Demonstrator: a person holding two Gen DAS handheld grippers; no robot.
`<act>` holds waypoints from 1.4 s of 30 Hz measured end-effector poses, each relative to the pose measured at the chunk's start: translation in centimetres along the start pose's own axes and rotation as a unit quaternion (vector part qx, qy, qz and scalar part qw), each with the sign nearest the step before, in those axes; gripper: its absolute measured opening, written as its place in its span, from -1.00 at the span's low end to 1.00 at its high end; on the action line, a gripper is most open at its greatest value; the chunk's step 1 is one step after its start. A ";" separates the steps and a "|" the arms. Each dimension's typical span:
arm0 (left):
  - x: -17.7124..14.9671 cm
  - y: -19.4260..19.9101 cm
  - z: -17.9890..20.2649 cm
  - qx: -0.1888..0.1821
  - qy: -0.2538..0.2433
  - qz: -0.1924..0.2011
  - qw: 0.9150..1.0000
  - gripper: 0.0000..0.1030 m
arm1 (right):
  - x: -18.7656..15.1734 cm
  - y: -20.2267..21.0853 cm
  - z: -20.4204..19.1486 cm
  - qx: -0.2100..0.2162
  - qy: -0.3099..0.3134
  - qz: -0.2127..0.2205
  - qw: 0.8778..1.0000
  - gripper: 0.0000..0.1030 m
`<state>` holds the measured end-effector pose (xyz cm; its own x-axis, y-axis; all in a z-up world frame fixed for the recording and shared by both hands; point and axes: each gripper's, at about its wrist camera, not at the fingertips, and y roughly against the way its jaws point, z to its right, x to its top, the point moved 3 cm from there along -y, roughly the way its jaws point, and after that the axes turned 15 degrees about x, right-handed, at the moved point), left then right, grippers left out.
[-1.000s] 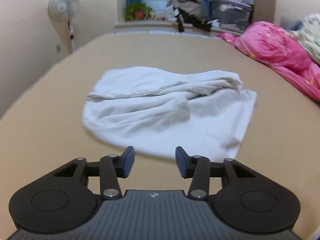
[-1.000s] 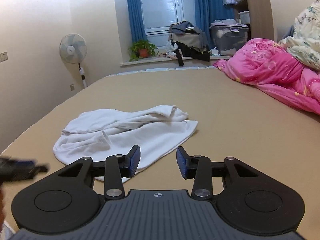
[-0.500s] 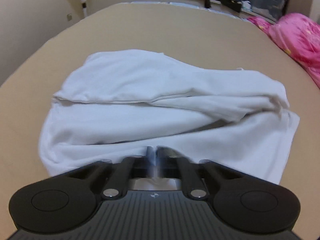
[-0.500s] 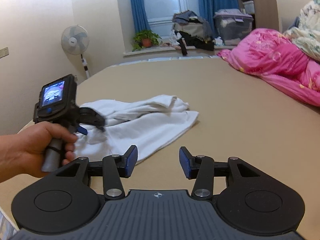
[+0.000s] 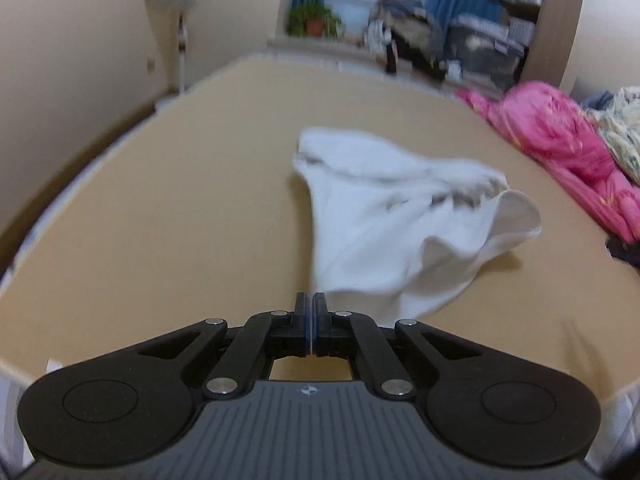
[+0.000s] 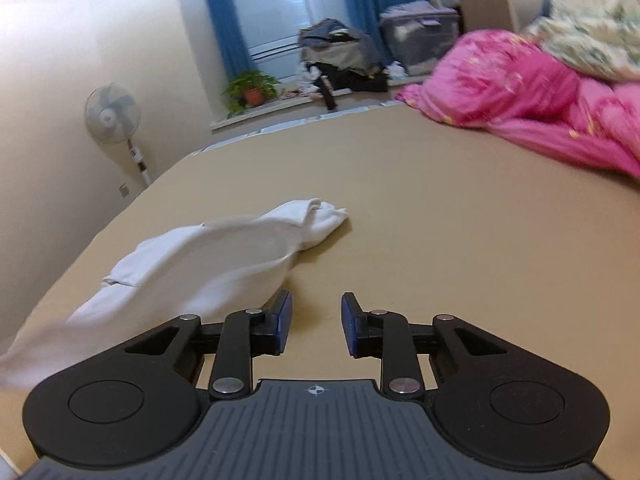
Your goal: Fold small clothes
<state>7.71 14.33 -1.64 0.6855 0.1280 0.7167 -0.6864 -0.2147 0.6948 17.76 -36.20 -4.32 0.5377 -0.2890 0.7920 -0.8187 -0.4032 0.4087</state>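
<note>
Left wrist view: the left hand-held gripper (image 5: 308,312), jaws together, seemingly pinches the garment (image 5: 400,224) stretching ahead-right; the right hand-held gripper (image 6: 316,322) gapes empty beside it.

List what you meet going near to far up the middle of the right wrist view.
right gripper → white garment → bare tan bed surface → potted plant on the sill → window.

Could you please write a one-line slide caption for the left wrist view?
Left gripper, jaws shut, beside the near edge of a rumpled white garment on the tan bed.
</note>
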 end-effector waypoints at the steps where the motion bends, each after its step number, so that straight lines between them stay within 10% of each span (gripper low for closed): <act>1: 0.1 0.4 -0.6 -0.003 0.002 0.010 1.000 -0.95 | -0.2 -0.3 0.1 0.002 -0.010 -0.002 1.000 -0.45; 5: 0.8 -0.7 -2.8 -0.014 0.032 0.029 0.999 -0.28 | -1.1 -2.0 -0.2 0.022 -0.041 -0.014 0.999 -0.40; 14: 0.3 -7.9 -3.5 -0.063 0.102 -0.125 0.985 -0.24 | -2.5 -9.7 -1.0 0.018 -0.030 -0.064 0.997 -0.26; 26: -1.6 -12.6 -1.2 -0.005 0.105 -0.197 0.975 -0.24 | -4.1 -18.4 1.1 0.013 -0.023 -0.095 0.995 -0.02; 29: -1.6 -12.9 -0.3 0.001 0.089 -0.192 0.977 -0.26 | -4.6 -19.0 -0.1 0.005 0.041 -0.101 0.994 -0.82; 32: -1.4 -13.0 0.7 0.000 0.061 -0.181 0.982 -0.87 | -2.9 -16.9 -0.8 0.033 0.031 -0.068 0.997 -0.87; 42: 0.2 -3.6 -2.8 -0.057 0.089 -0.053 0.993 -0.94 | 2.7 6.4 -2.6 0.039 -0.030 0.069 0.996 -0.89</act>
<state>9.67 17.86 -3.81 0.7086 0.3147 0.6316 -0.6428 -0.0814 0.7617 13.50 -37.27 1.63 0.4333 -0.3975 0.8088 -0.8692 -0.4214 0.2586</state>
